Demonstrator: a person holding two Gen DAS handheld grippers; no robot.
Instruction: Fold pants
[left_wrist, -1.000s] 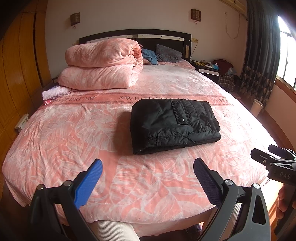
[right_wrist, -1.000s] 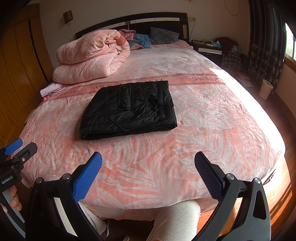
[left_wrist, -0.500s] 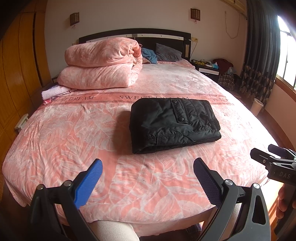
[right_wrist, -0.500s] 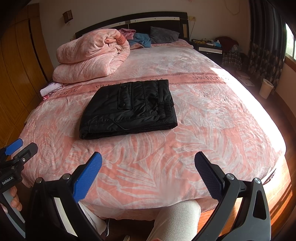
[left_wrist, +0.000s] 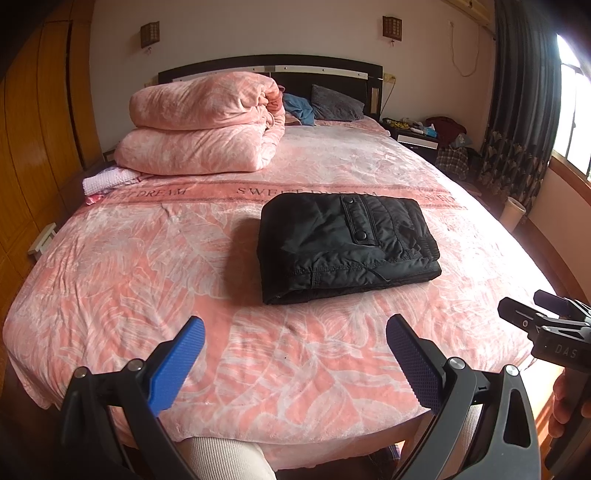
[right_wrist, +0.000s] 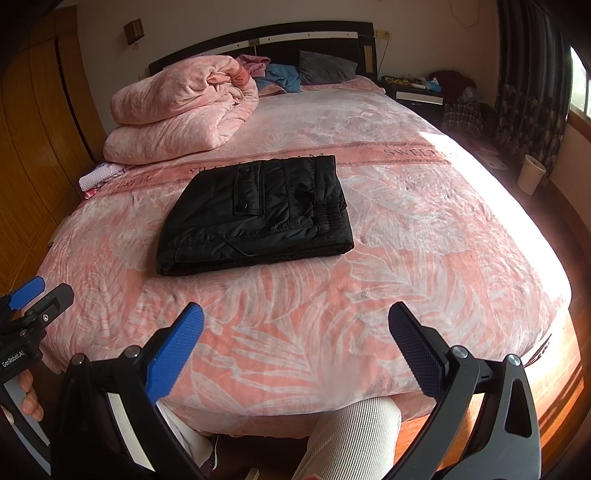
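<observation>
Wardrobe wall (left_wrist: 33, 155): wood panels at the far left, clear of the work.
Folded quilt (left_wrist: 203, 125): stacked at the head of the bed on the left, likely parked there to leave the middle free for folding.
Left gripper (left_wrist: 295, 354): held low over the foot of the bed, fingers spread wide and empty, well apart from the garment; it looks released because nothing seems left to hold.
Pants (left_wrist: 343, 243): black, lying as a compact, squared stack in the middle of the bed (left_wrist: 122, 266), pocket flap up, layered edges facing the person. The fold appears finished.
Right gripper (right_wrist: 295, 347): also spread wide, empty, at the bed's foot.
Nightstand (left_wrist: 417, 138): cluttered, beyond the far right corner.
</observation>
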